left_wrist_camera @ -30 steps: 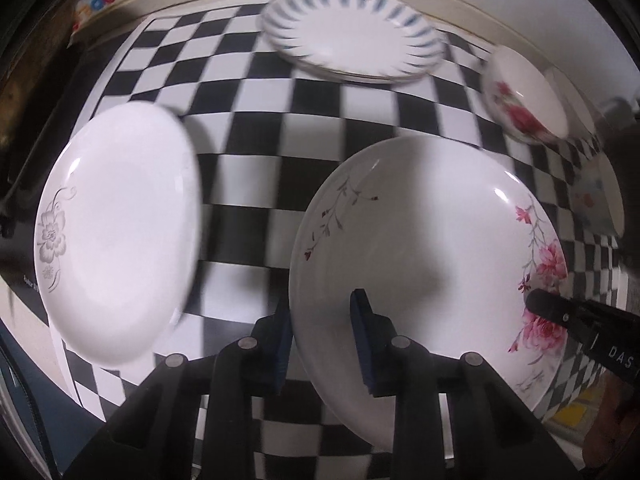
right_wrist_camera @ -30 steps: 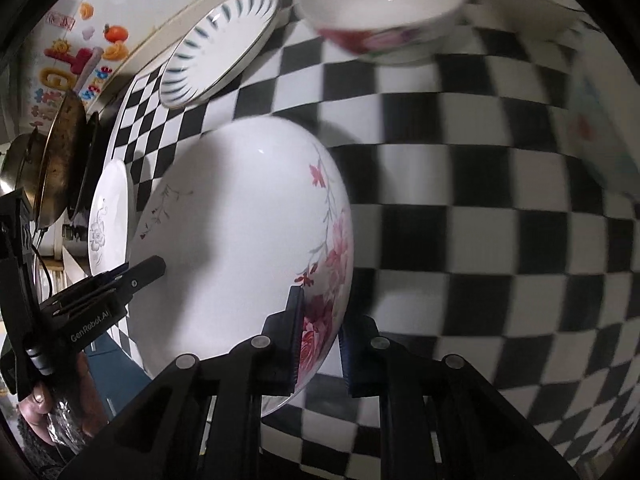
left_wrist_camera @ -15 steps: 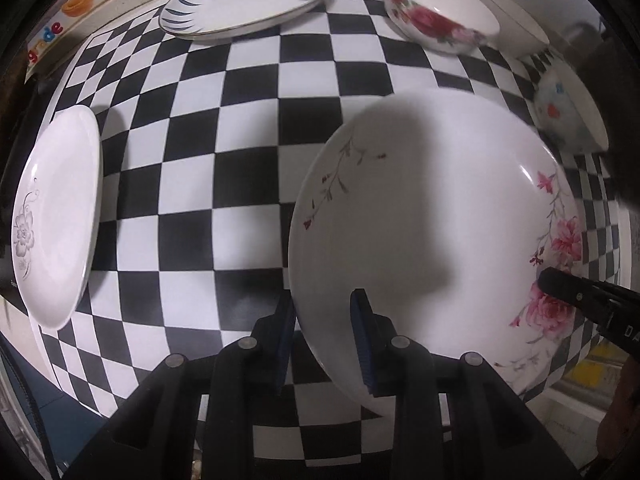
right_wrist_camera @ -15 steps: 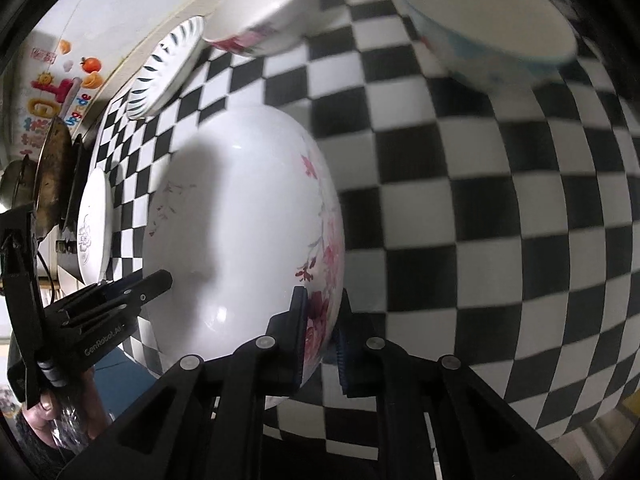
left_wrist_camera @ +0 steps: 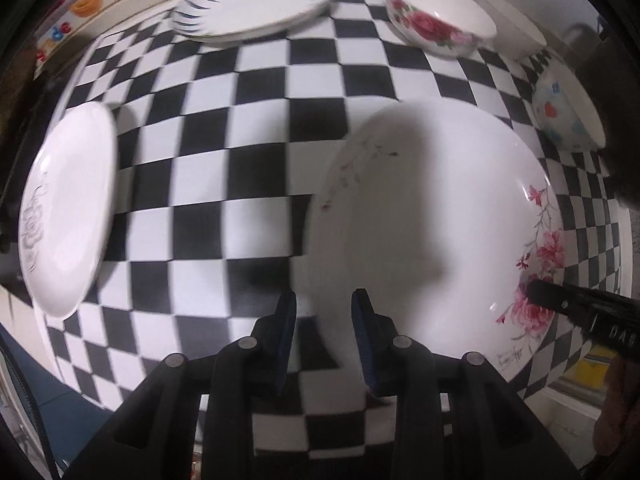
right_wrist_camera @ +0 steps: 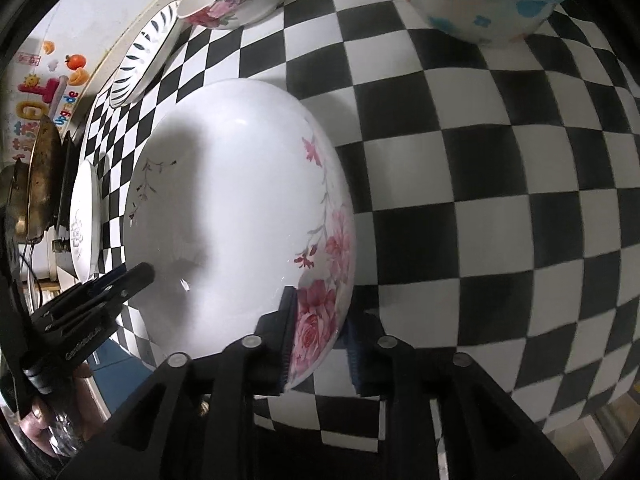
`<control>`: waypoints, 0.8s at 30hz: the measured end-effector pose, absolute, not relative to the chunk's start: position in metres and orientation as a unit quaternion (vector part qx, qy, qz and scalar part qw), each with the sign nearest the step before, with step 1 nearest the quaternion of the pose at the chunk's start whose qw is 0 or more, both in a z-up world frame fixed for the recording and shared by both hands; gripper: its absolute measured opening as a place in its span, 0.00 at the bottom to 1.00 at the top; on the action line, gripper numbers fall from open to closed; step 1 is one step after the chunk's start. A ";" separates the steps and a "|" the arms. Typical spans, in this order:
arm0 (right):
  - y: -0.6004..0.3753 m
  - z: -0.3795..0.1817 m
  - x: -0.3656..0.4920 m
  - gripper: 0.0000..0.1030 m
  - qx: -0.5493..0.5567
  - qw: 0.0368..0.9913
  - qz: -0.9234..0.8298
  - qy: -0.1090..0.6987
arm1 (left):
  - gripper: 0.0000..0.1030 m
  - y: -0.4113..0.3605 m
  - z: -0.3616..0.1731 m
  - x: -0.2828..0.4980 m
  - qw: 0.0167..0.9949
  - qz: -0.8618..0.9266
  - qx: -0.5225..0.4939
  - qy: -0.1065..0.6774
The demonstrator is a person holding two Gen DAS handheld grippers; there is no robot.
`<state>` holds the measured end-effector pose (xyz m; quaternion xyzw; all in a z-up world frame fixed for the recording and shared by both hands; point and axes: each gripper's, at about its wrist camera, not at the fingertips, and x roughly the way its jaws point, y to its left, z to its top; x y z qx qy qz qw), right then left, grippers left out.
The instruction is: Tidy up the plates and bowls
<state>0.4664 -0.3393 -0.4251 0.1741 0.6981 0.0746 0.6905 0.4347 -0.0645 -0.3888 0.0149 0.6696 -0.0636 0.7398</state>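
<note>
A large white plate with pink flowers (left_wrist_camera: 432, 224) lies on the checkered counter, also in the right wrist view (right_wrist_camera: 236, 224). My left gripper (left_wrist_camera: 323, 320) straddles its left rim, jaws slightly apart. My right gripper (right_wrist_camera: 318, 324) straddles the flowered right rim, jaws a little apart too. A plain white plate with a grey flower (left_wrist_camera: 68, 208) sits at the left edge. A blue-striped plate (left_wrist_camera: 256, 4) lies at the back.
A rose-patterned bowl (left_wrist_camera: 436, 24), a plain white bowl (left_wrist_camera: 516, 32) and a bowl with blue and red dots (left_wrist_camera: 568, 116) stand at the back right. A pan and stove (right_wrist_camera: 36, 176) sit beyond the counter's left end. The counter's front edge is close below.
The flowered plate has come down onto the counter. Both grippers' jaws have widened slightly around its rim. The view has swung back left, the grey-flower plate looms larger.
</note>
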 end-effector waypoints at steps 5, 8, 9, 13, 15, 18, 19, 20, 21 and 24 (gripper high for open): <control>-0.341 -0.380 0.467 0.60 0.188 0.705 0.073 0.680 | 0.38 0.005 -0.358 0.425 0.748 -0.052 -0.051 0.659; -0.321 -0.345 0.470 0.72 0.190 0.731 0.087 0.649 | 0.40 0.041 -0.342 0.413 0.753 -0.059 -0.084 0.649; -0.310 -0.335 0.472 0.76 0.191 0.737 0.101 0.640 | 0.43 0.044 -0.337 0.405 0.755 -0.060 -0.092 0.647; -0.231 -0.312 0.487 0.79 0.160 0.736 0.181 0.633 | 0.46 0.095 -0.325 0.402 0.761 -0.053 -0.137 0.632; -0.186 -0.309 0.501 0.79 0.140 0.731 0.215 0.632 | 0.46 0.124 -0.323 0.397 0.757 -0.043 -0.170 0.629; -0.124 -0.324 0.530 0.79 0.133 0.704 0.233 0.657 | 0.46 0.185 -0.343 0.402 0.738 -0.019 -0.248 0.627; -0.107 -0.331 0.541 0.79 0.137 0.692 0.242 0.666 | 0.46 0.204 -0.349 0.402 0.731 -0.009 -0.271 0.626; -0.087 -0.340 0.553 0.79 0.141 0.683 0.249 0.672 | 0.46 0.224 -0.355 0.402 0.725 0.004 -0.290 0.624; -0.068 -0.348 0.564 0.79 0.134 0.680 0.252 0.675 | 0.46 0.239 -0.362 0.403 0.721 0.014 -0.303 0.623; -0.027 -0.373 0.586 0.79 0.104 0.672 0.258 0.686 | 0.46 0.274 -0.382 0.412 0.709 0.042 -0.321 0.626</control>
